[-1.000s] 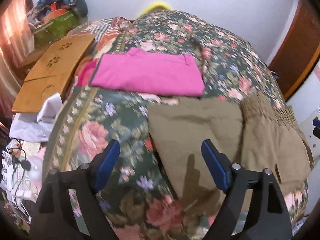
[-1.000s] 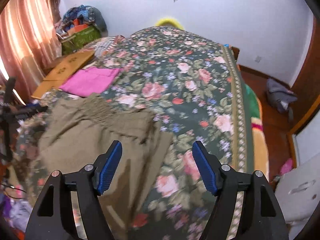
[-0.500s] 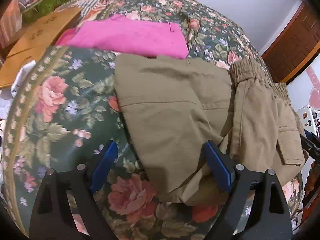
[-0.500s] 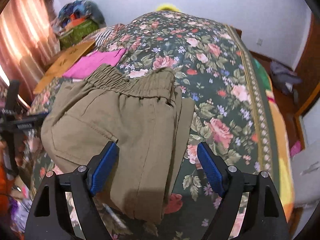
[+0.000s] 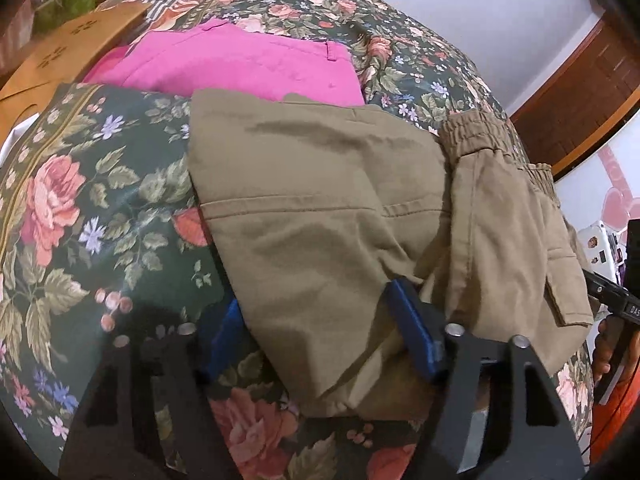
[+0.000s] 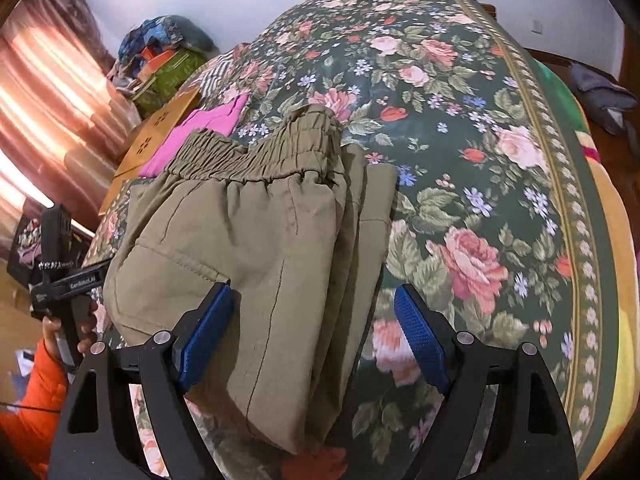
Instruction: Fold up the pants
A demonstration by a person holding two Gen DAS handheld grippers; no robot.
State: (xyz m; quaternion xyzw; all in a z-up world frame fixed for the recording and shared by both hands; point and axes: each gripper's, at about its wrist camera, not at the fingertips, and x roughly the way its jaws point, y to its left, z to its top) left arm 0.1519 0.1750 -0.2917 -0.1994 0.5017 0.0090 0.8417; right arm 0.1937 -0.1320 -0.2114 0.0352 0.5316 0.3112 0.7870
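Olive-khaki pants (image 5: 320,216) lie folded on a floral bedspread (image 5: 92,184), legs laid over toward the elastic waistband (image 6: 256,160). My left gripper (image 5: 320,336) is open, its blue pads straddling the near folded edge of the leg cloth, which drapes over the gap. My right gripper (image 6: 308,336) is open, its jaws either side of the near edge of the pants (image 6: 260,264) at the waist end. Neither gripper pinches the cloth.
Folded pink pants (image 5: 236,64) lie just beyond the khaki pair. A wooden board (image 5: 60,52) and a pile of clothes (image 6: 164,52) sit at the bed's left side. The other hand-held gripper (image 6: 64,276) shows at the left in the right wrist view.
Both grippers have dropped down and forward onto the near edge of the pants; the cloth now fills the gap between each pair of pads. Both stay open.
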